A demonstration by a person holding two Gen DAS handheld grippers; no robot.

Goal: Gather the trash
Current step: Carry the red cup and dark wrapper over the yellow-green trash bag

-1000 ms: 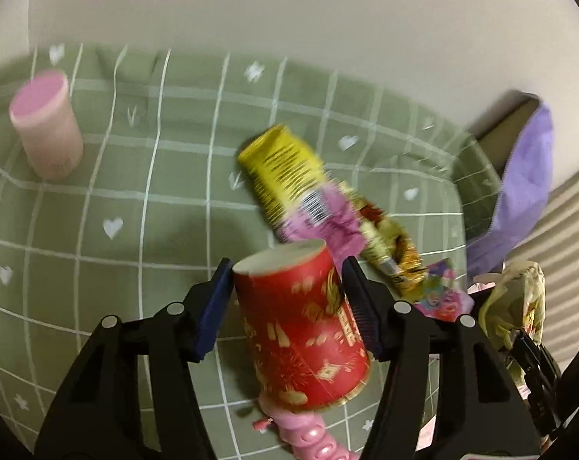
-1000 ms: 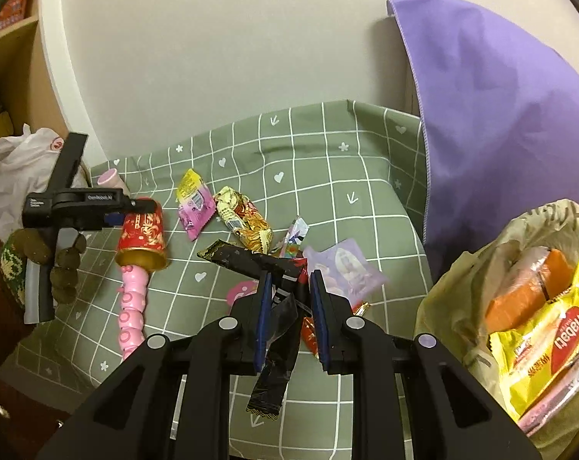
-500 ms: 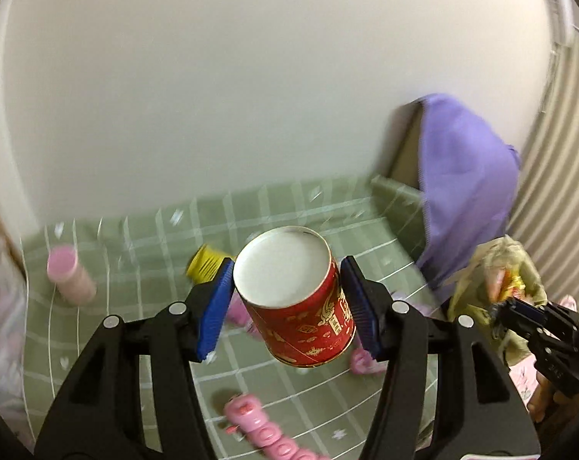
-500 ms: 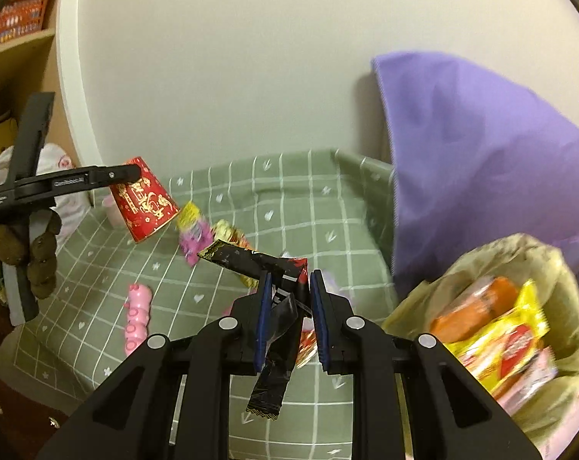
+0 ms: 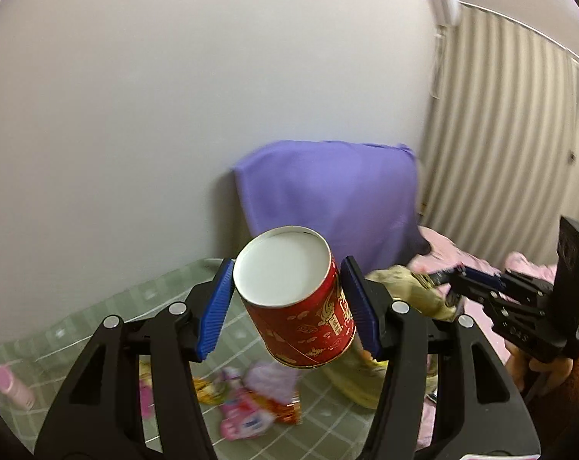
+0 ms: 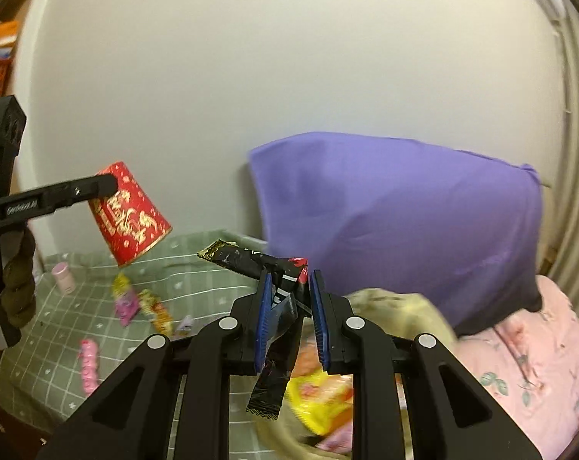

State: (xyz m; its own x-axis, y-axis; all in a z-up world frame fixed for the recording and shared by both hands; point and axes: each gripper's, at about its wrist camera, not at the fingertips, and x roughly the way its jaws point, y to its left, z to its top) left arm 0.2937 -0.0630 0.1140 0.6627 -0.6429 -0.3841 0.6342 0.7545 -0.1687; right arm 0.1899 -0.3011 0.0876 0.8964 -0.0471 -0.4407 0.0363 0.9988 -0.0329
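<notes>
Jaws first, from the left wrist view: the left gripper (image 5: 287,306) has both blue pads clenched on the red paper cup (image 5: 297,303), lifted clear of the bed, white inside facing the lens. At three o'clock the right gripper (image 5: 452,280) comes in, pointing at the yellowish trash bag (image 5: 423,299), which sits just behind the cup at about four o'clock. Down at six o'clock, loose wrappers (image 5: 251,402) lie on the green checked bedspread (image 5: 97,326), and a pink tube (image 5: 13,387) stands at eight o'clock. So the collecting is partway, I'd say: two pieces are in hand, several are left on the cloth.

Hard to read here: the cup covers most of the bag's mouth, and the wrappers are blurred, so I can't count them.

Over to the right wrist view: the right gripper (image 6: 289,318) is gripping a black wrapper (image 6: 278,306), folded, one end poking up toward eleven o'clock, the other dangling to six. Below it, at five o'clock, the trash bag (image 6: 404,306) already holds yellow and pink packets. At nine o'clock the left gripper (image 6: 109,188) carries the red paper cup (image 6: 130,218), tilted, mouth downward. Wrappers (image 6: 143,303) and a pink beaded toy (image 6: 88,360) remain on the bedspread (image 6: 212,280) at eight o'clock.

The bag is smeared by motion and cut by the bottom edge; its fill level is unclear.
</notes>
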